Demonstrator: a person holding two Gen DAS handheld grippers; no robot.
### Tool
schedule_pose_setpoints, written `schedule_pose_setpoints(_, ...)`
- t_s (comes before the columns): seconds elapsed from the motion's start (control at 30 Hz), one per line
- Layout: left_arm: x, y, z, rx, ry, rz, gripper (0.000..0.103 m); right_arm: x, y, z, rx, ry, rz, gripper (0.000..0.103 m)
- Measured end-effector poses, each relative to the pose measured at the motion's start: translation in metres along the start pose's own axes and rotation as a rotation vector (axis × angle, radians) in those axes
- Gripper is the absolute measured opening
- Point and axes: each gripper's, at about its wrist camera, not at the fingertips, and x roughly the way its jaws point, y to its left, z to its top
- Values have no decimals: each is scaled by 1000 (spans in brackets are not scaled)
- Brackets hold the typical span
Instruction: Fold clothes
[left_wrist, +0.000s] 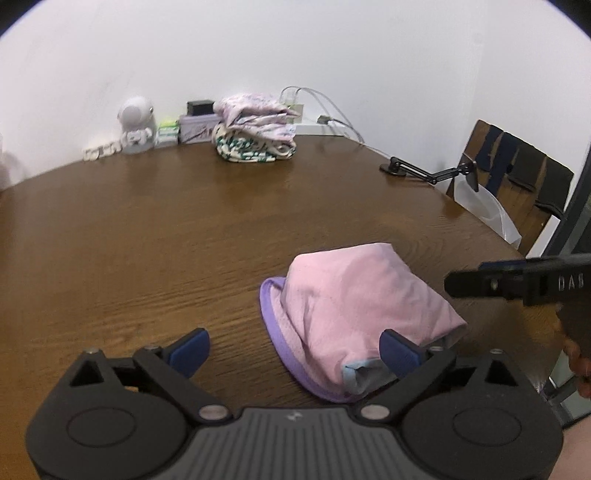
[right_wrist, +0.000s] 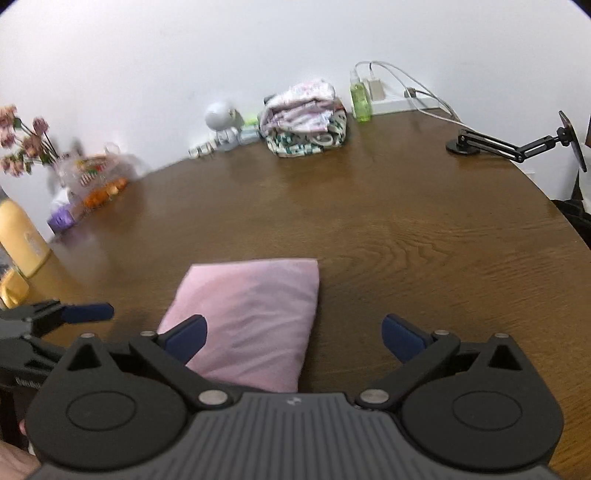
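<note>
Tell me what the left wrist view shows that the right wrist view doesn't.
Only the left wrist view shows the purple trim of the folded pink garment and the wooden chair. Only the right wrist view shows the pink flowers, the yellow bottle and the green bottle. Both show that garment, the brown wooden table, the stacked patterned clothes and both grippers' jaws open.
</note>
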Motion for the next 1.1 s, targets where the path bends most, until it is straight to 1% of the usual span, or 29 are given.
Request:
schedule_pose_setpoints(0.07, 1, -1, -1, -3, 4, -7, 99, 7, 0, 1, -14, 58, 30, 103)
schedule_pose_setpoints(0.13, 1, -3, -1, 2, 5, -16, 99, 14, -7, -1, 32, 101, 82, 103)
schedule_pose_setpoints(0.2, 1, -4, -2, 6, 7, -26, 99, 17, -11, -3, 64, 111, 105, 103)
schedule_pose_setpoints(0.3, 4, -3, -1, -10, 16, -31, 99, 20, -12, -6, 68, 123, 81, 103)
schedule_pose_setpoints(0.47, 12, 3, 1, -62, 40, -47, 98, 23, -16, -9, 89, 126, 92, 103)
schedule_pose_setpoints(0.53, 17, 6, 3, -95, 59, -64, 95, 24, -17, -9, 93, 123, 94, 103)
schedule_pose_setpoints(0.6, 24, 10, 6, -135, 84, -77, 87, 25, -17, -9, 96, 121, 99, 103)
schedule_pose_setpoints(0.63, 28, 12, 7, -160, 99, -86, 85, 26, -16, -9, 96, 121, 102, 103)
schedule_pose_setpoints(0.67, 31, 15, 9, -184, 114, -96, 80, 28, -16, -8, 95, 121, 104, 103)
schedule_pose_setpoints(0.73, 38, 18, 12, -227, 127, -106, 77, 30, -16, -8, 94, 123, 104, 102)
schedule_pose_setpoints(0.8, 40, 19, 15, -243, 134, -99, 75, 31, -15, -8, 91, 121, 95, 102)
schedule_pose_setpoints(0.9, 43, 15, 18, -229, 140, -85, 73, 32, -14, -8, 90, 118, 98, 98)
schedule_pose_setpoints(0.97, 45, 12, 21, -210, 147, -74, 70, 33, -13, -7, 90, 114, 99, 91)
schedule_pose_setpoints(1.03, 48, 10, 23, -199, 155, -70, 69, 35, -12, -7, 88, 111, 101, 88)
schedule_pose_setpoints(1.1, 51, 9, 25, -194, 165, -78, 66, 37, -10, -7, 82, 111, 105, 88)
